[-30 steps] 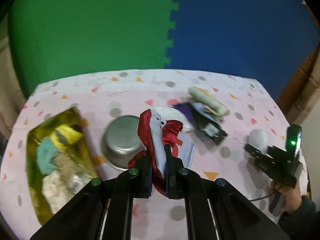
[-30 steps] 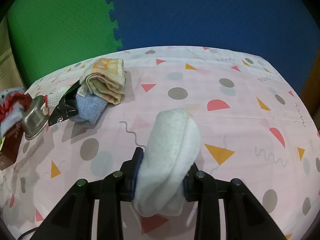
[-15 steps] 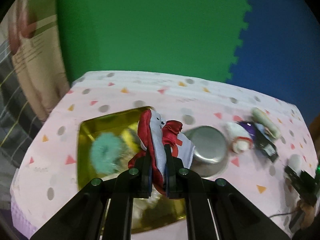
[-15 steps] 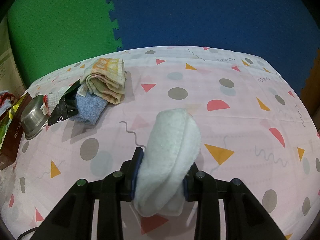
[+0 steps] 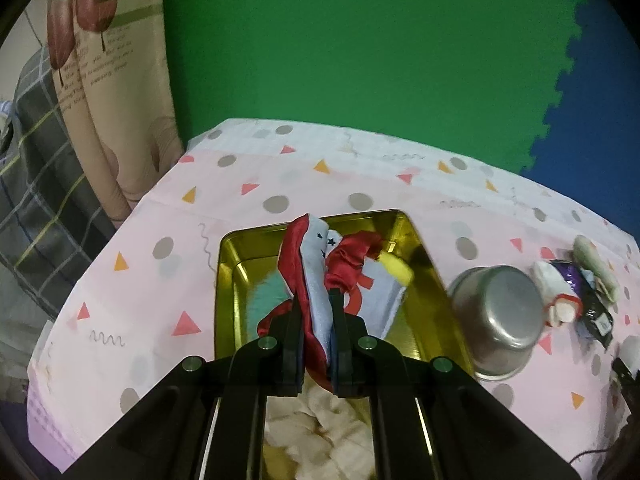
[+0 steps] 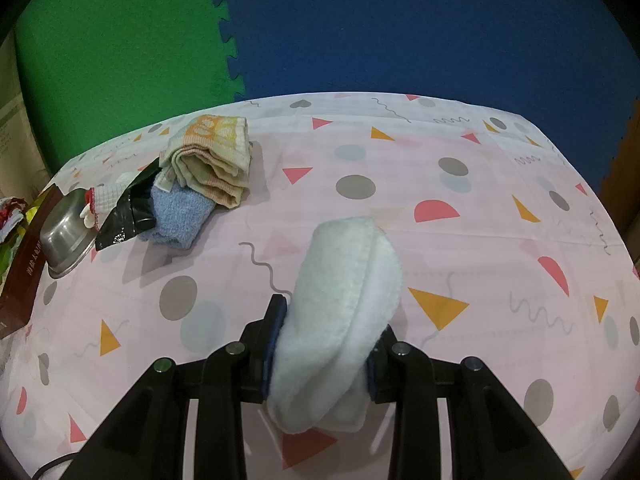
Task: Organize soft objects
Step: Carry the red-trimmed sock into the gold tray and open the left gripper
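Observation:
My left gripper [image 5: 316,312] is shut on a red and pale blue satin cloth [image 5: 316,276] and holds it above the gold tray [image 5: 424,264]. The tray holds a teal fluffy piece [image 5: 266,292], a yellow piece [image 5: 396,267] and a cream cloth [image 5: 320,428]. My right gripper [image 6: 326,332] is shut on a folded white fleece cloth [image 6: 344,304] over the pink patterned tablecloth [image 6: 440,208]. A folded beige and orange towel [image 6: 214,160] and a blue towel [image 6: 178,216] lie at the table's left.
An upturned steel bowl [image 5: 498,316] sits just right of the tray, seen again as the bowl [image 6: 68,236] in the right wrist view. A black packet [image 6: 128,216] and a small white and red cloth [image 6: 100,200] lie by the towels. Green and blue foam mats back the table.
My left gripper has swung left with the satin cloth, from over the steel bowl to over the gold tray. The right gripper and its white cloth have kept still.

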Demonstrator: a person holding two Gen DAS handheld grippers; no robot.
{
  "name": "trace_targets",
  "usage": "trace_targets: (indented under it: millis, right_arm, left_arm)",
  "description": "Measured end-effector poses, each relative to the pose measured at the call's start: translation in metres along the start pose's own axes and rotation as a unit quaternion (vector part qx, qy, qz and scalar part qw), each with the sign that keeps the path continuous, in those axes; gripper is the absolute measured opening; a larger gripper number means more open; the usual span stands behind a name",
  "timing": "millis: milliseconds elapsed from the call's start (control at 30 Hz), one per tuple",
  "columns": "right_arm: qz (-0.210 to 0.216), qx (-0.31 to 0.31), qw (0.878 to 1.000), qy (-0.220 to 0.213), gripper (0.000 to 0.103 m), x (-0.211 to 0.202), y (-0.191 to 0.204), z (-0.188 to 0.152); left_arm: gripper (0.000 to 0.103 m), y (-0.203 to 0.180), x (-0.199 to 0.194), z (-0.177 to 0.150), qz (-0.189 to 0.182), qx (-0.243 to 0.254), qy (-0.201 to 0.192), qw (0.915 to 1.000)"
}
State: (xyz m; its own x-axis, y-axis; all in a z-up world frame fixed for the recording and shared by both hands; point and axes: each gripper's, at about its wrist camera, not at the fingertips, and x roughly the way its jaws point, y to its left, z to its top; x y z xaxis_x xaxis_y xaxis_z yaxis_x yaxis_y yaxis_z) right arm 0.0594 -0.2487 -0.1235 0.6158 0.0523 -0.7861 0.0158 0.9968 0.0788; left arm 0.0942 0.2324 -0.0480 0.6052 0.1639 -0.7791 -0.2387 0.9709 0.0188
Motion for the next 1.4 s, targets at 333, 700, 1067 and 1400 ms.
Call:
trace_targets:
  millis: [333,700,1067,1400]
  right_arm:
    - [-0.002,-0.004,1.0,0.0,0.034,0.0,0.0,0.001]
    - [-0.006,-0.007,1.0,0.0,0.034,-0.001,0.0,0.001]
    - [-0.006,-0.007,1.0,0.0,0.034,-0.001,0.001,0.001]
    - [-0.006,-0.007,1.0,0.0,0.034,-0.001,0.0,0.001]
  left_arm:
    - [0.008,0.014,0.035,-0.002,0.015,-0.013,0.03,0.9993]
    - [0.02,0.019,0.041,-0.006,0.022,-0.011,0.039,0.9989]
    - [0.06,0.021,0.023,-0.01,0.028,-0.007,0.025,0.9993]
    - [0.062,0.026,0.0,-0.024,0.022,-0.026,0.015,0.9993]
